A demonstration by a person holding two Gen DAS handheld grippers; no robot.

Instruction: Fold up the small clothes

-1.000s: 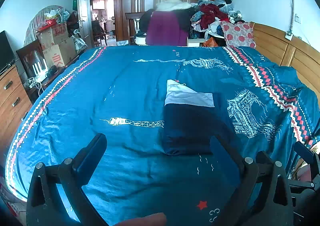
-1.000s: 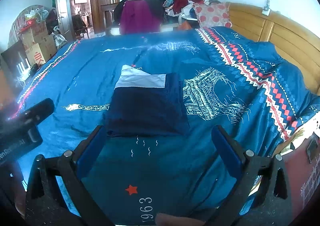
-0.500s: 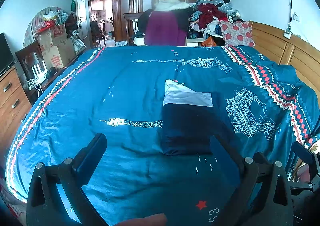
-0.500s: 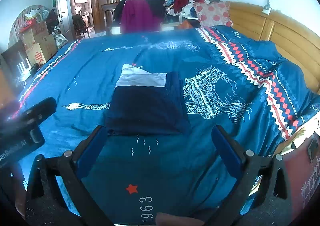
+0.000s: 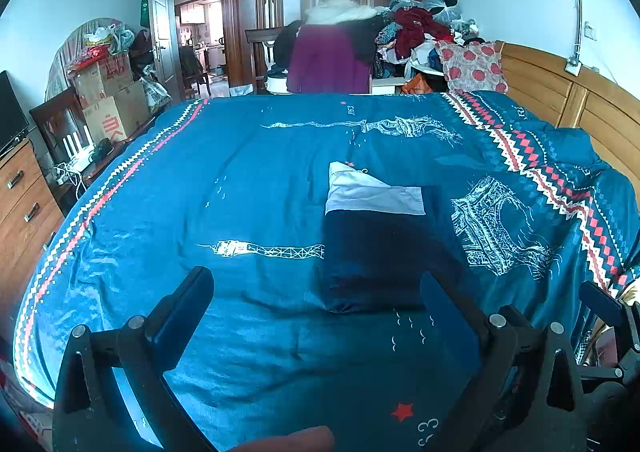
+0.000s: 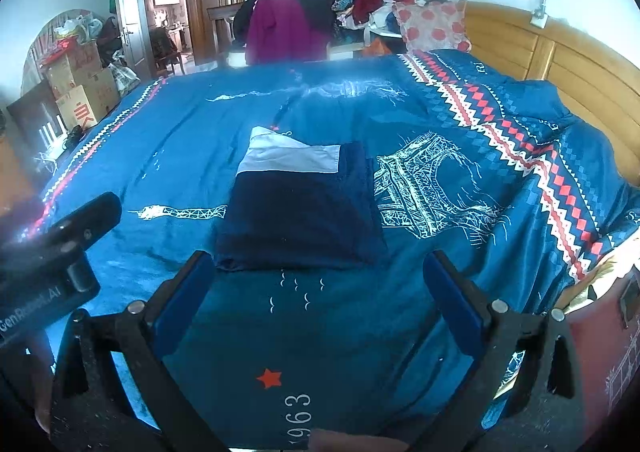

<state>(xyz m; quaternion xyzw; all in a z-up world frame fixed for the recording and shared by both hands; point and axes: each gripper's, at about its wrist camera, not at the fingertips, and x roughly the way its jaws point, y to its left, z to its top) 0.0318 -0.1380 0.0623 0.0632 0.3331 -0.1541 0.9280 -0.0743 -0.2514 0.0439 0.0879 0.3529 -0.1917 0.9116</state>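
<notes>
Garment (image 6: 300,216) lies flat on the bedspread (image 6: 400,332), dark navy with a pale panel at its far end, already squared into a neat rectangle; just ahead of the right gripper (image 6: 320,284), and ahead and toward the right finger of the left gripper (image 5: 316,300). Both grippers spread wide, holding nothing, fingers clear of the cloth. Fabric looks light, limp and thin, likely to sag and slide on the smooth cover; best pinched at the near corners or near hem, through all layers. Containers: cardboard boxes (image 5: 114,108) far off to the left, closed, contents hidden.
</notes>
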